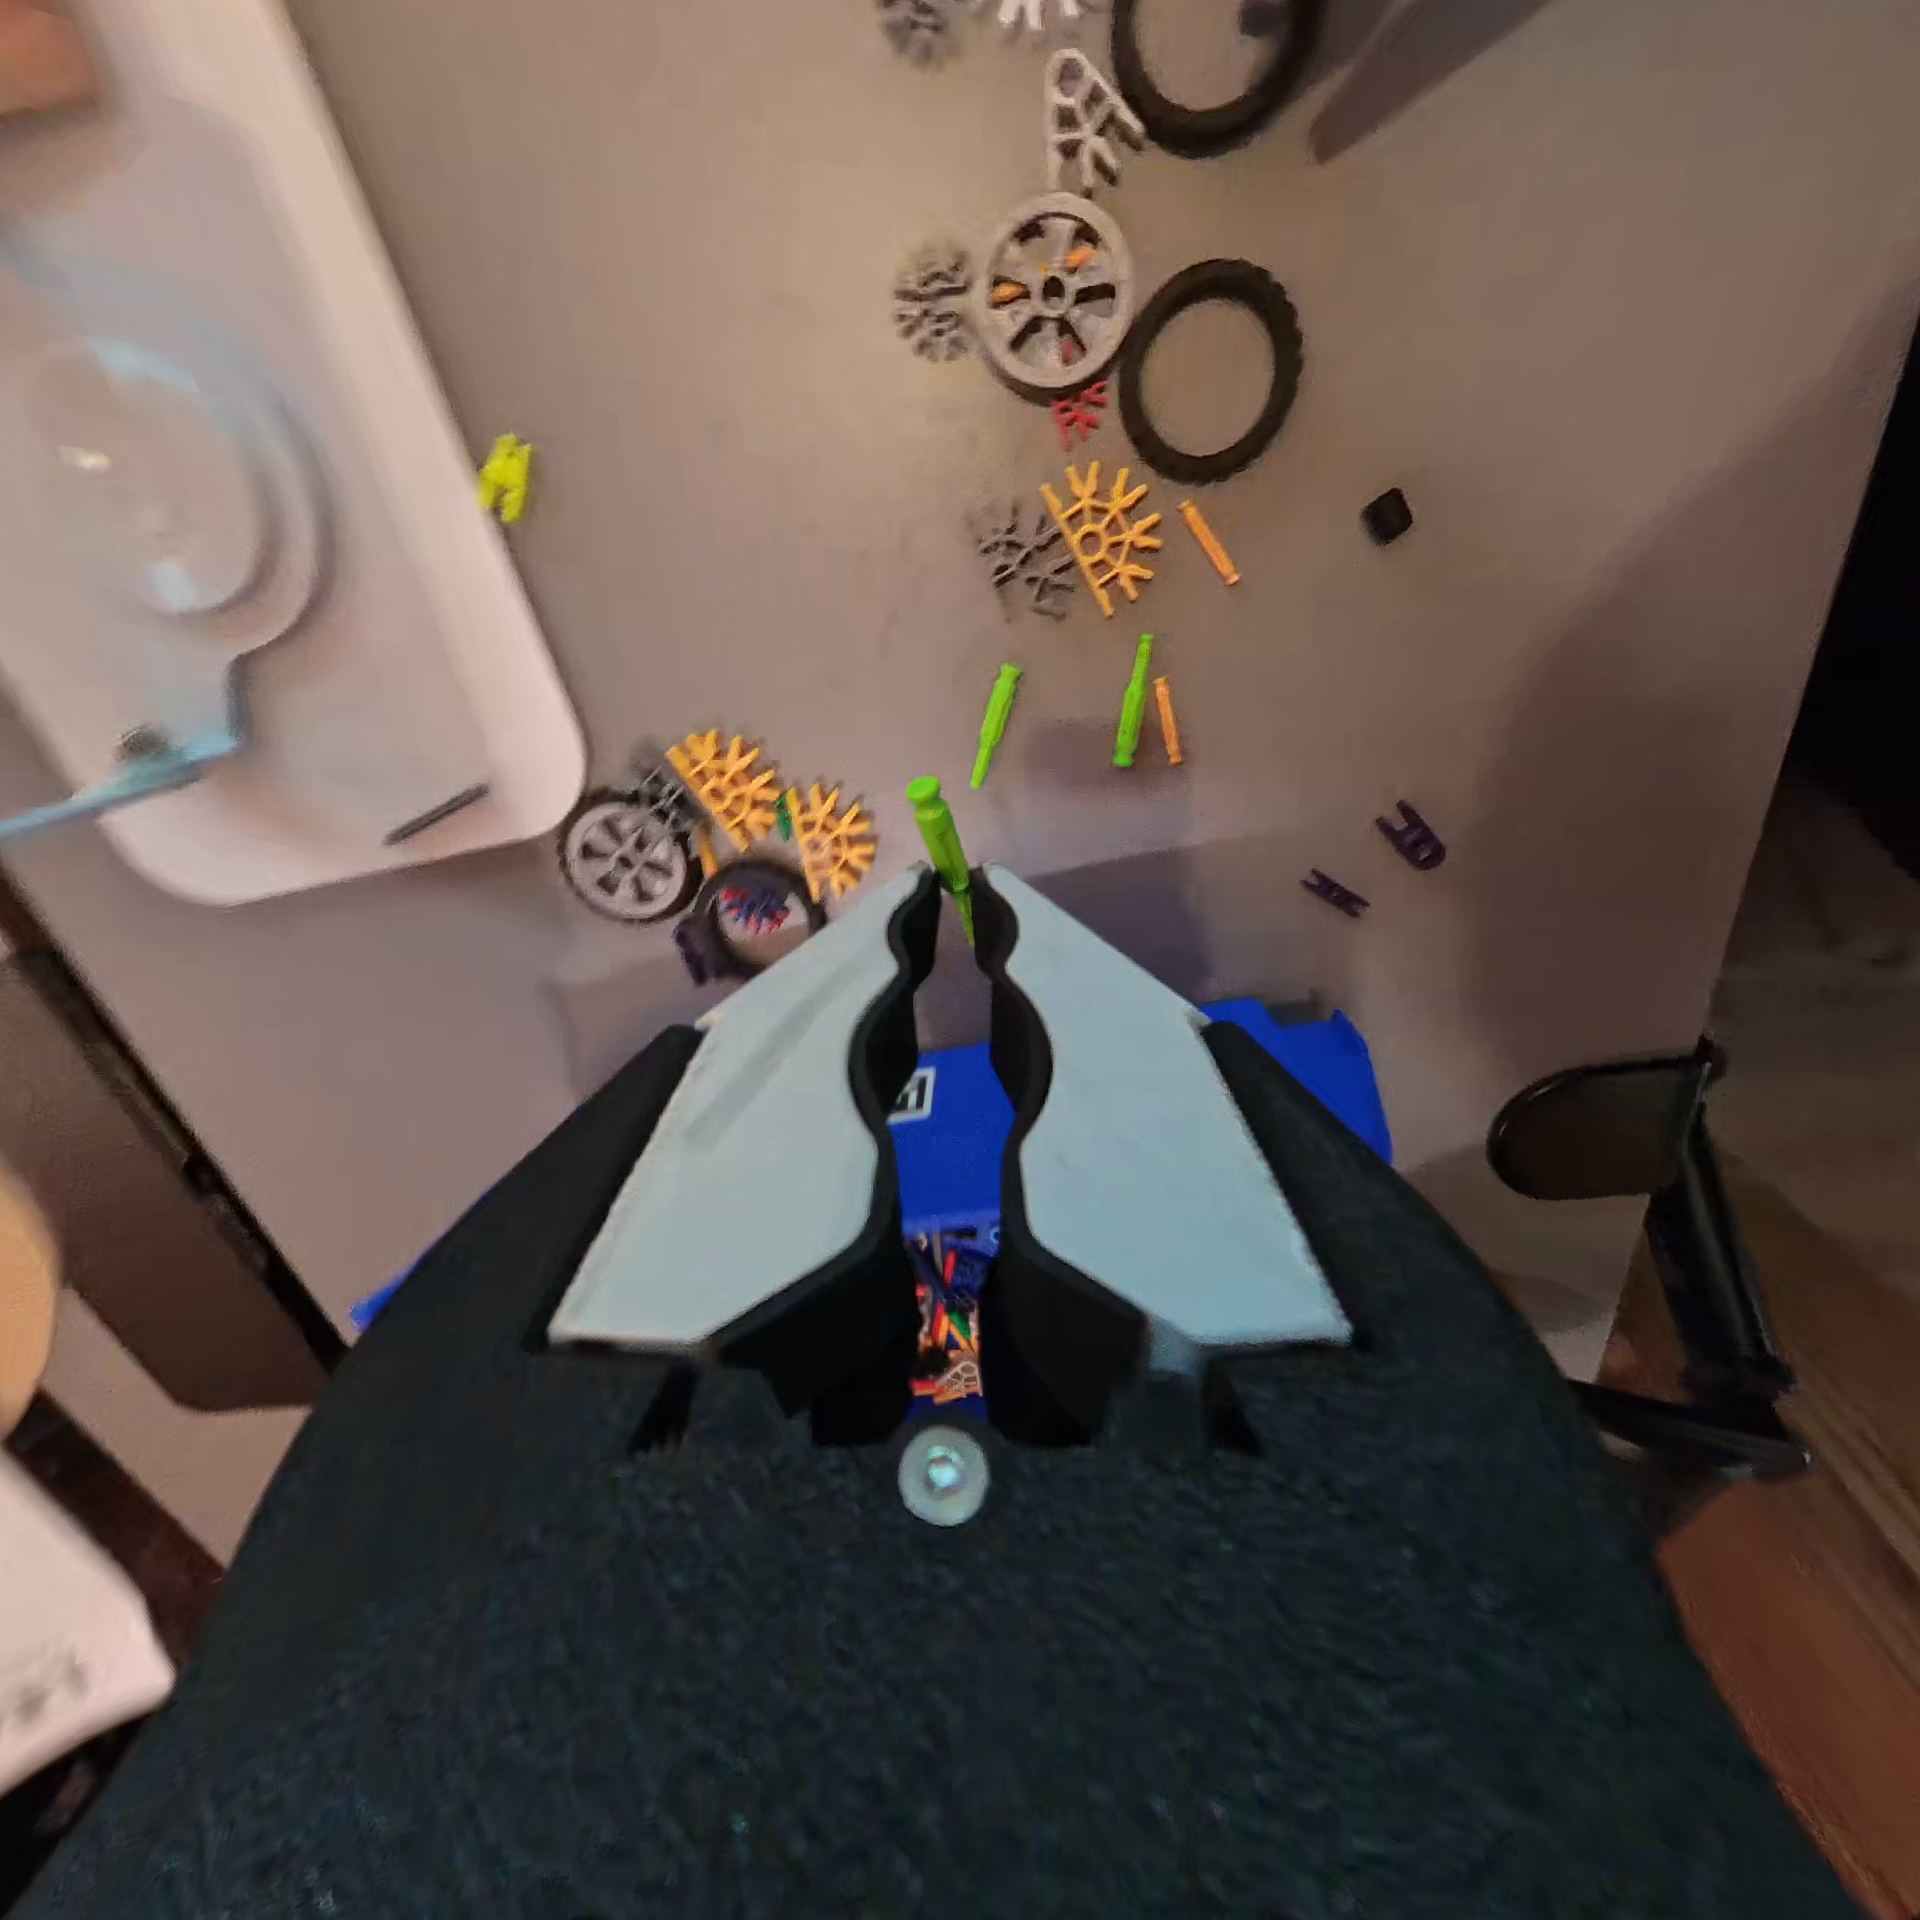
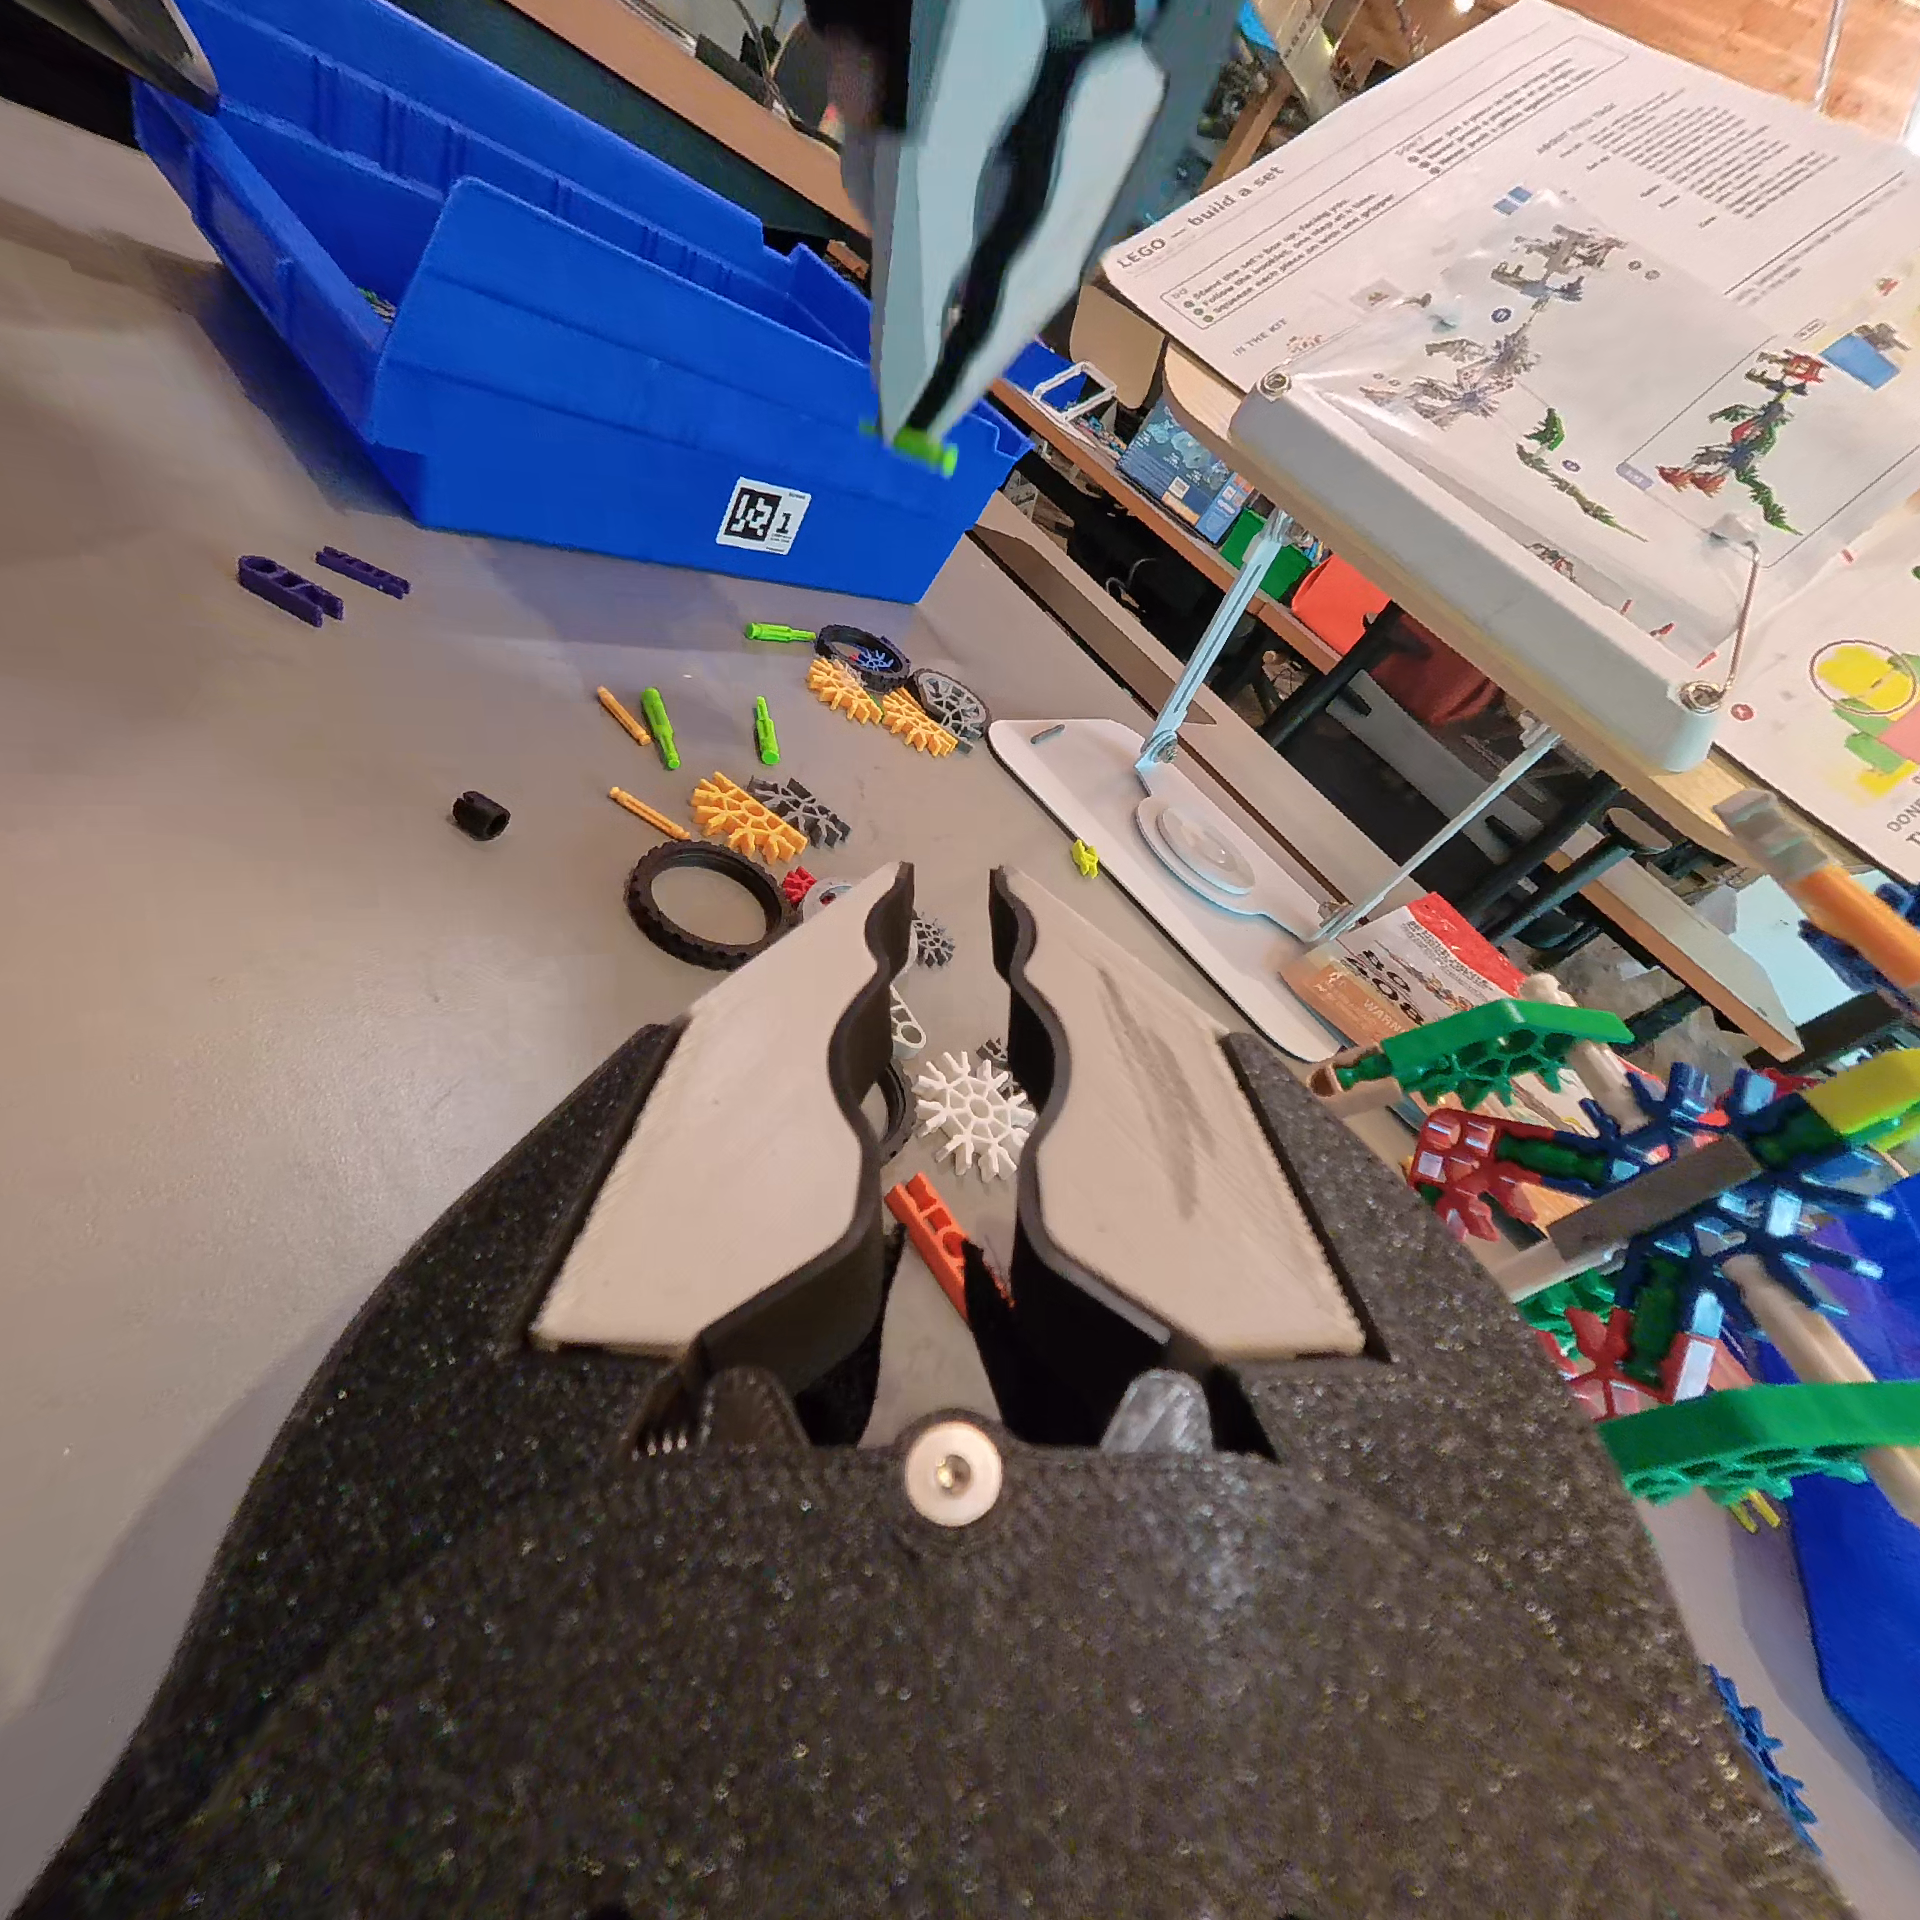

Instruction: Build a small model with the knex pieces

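My left gripper (image 1: 956, 881) is shut on a bright green rod (image 1: 938, 826), pinched at the fingertips and sticking up past them. It hangs above a blue bin (image 1: 1340, 1081) that holds several small coloured pieces. In the right wrist view the left gripper (image 2: 920, 421) comes down from the top, holding the green rod (image 2: 925, 447) over the blue bin's front edge (image 2: 623, 488). My right gripper (image 2: 951, 888) is open and empty, low over the grey table. A white snowflake connector (image 2: 971, 1112) and an orange piece (image 2: 928, 1226) lie between its fingers.
Loose parts lie on the table: black tyres (image 1: 1210, 369), a grey wheel (image 1: 1055, 296), yellow connectors (image 1: 1107, 535), green rods (image 1: 1132, 701), purple pieces (image 2: 286, 587), a black sleeve (image 2: 480, 816). A white stand (image 2: 1101, 790) holds an instruction sheet (image 2: 1558, 312). A built model (image 2: 1662, 1195) stands at the right. Across from one pair of fingers to the other is roughly 15 centimeters.
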`<move>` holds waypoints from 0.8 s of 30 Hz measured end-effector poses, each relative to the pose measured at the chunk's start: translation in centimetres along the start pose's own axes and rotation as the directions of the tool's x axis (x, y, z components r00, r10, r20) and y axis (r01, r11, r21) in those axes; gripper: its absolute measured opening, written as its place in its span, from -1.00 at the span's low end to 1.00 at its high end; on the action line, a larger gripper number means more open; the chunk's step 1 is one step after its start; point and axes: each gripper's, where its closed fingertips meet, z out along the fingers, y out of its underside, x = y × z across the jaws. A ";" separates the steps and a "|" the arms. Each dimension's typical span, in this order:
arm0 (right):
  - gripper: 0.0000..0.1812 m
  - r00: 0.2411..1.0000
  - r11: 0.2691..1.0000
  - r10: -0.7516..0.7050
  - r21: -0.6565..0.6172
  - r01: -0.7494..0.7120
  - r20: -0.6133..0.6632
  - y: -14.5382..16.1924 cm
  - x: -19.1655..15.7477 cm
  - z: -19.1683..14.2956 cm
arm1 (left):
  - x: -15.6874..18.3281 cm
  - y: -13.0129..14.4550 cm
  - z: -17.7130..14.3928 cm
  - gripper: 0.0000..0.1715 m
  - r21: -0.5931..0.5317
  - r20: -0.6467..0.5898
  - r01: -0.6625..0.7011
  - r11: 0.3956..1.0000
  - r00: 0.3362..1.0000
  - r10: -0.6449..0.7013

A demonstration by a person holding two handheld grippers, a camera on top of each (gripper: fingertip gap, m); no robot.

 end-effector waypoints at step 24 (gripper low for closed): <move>-0.85 1.000 1.000 0.018 0.011 -0.018 -0.001 -0.2 0.3 -0.1 | -2.0 4.2 -2.9 -0.81 0.125 0.104 0.168 0.978 0.978 -0.182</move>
